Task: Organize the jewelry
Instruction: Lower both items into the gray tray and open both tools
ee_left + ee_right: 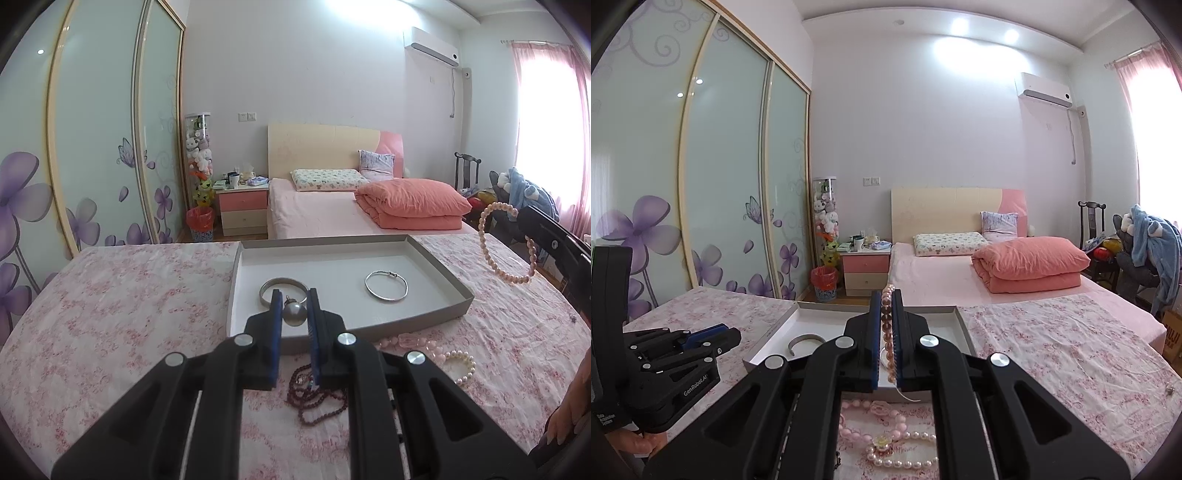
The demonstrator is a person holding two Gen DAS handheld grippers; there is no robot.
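Note:
A shallow grey tray (436, 266) lies on the floral tablecloth and holds a wide silver bangle (269, 286) and a thin silver bangle (386, 287). My left gripper (293, 295) is shut on a grey pearl pendant (294, 314) over the tray's near left part. My right gripper (885, 297) is shut on a pink pearl bracelet (888, 332), which hangs as a loop in the left wrist view (487, 254) right of the tray. The tray (775, 328) shows in the right wrist view too.
Loose jewelry lies on the cloth in front of the tray: dark red beads (317, 398), a white pearl string (461, 365), pink beads (871, 417). The left gripper's body (665, 354) is at the left. A bed (332, 214) stands behind the table.

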